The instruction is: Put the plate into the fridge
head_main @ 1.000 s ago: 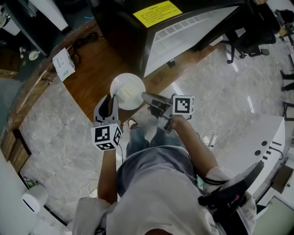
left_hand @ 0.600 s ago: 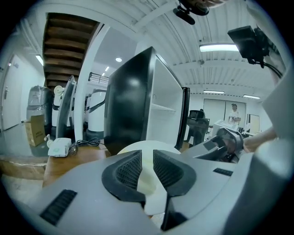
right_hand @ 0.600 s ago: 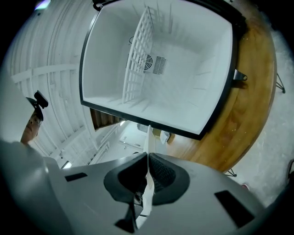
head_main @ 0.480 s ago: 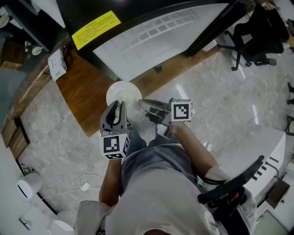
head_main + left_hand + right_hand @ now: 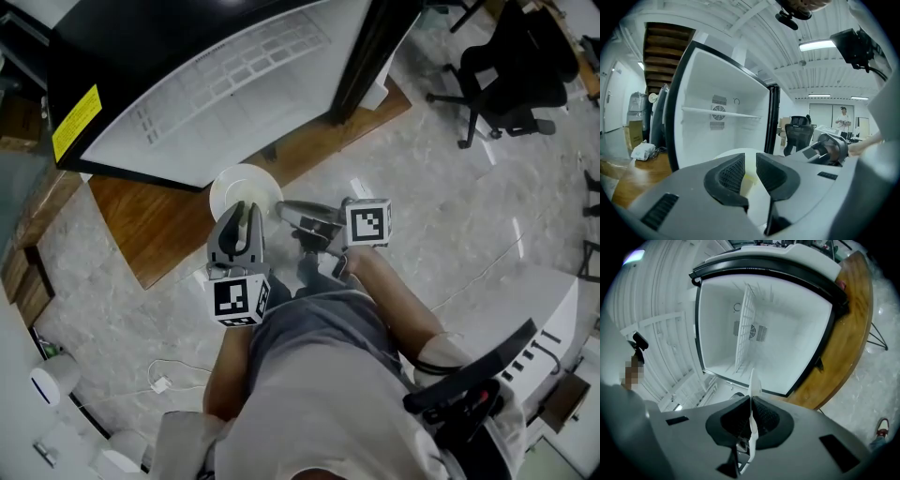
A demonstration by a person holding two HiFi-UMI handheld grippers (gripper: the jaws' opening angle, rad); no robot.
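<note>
1. My right gripper [image 5: 751,404] is clamped on the plate [image 5: 242,187]. In the right gripper view the thin white rim runs edge-on between the two pads, which are closed down to the thickness of that rim.
2. My left gripper [image 5: 240,214] has its jaws drawn close with only a narrow gap between them. In the left gripper view I see the plate's pale surface through that gap and past the tips, but I see nothing pinched, so I take this gripper as empty. Its tips lie at the plate's near edge, and I cannot tell whether they touch it.
3. The plate is in the air in front of me, above the floor and just outside the open fridge [image 5: 216,84]. It is not inside yet.
4. The plate looks like a hard, stiff, glazed one, so I judge it won't bend but would chip or break if dropped or knocked against the door frame.
5. The glaze is probably slick, and a hold on one side of the rim lets the far side's weight lever against the pads. It could droop or slide out.
6. The rim is the only place to grip, and I would keep the pads well onto it rather than on the very lip.
7. I think the safest carry is level and slow, aimed at the bare fridge floor under the shelf [image 5: 719,113], with the far edge set down first.
</note>
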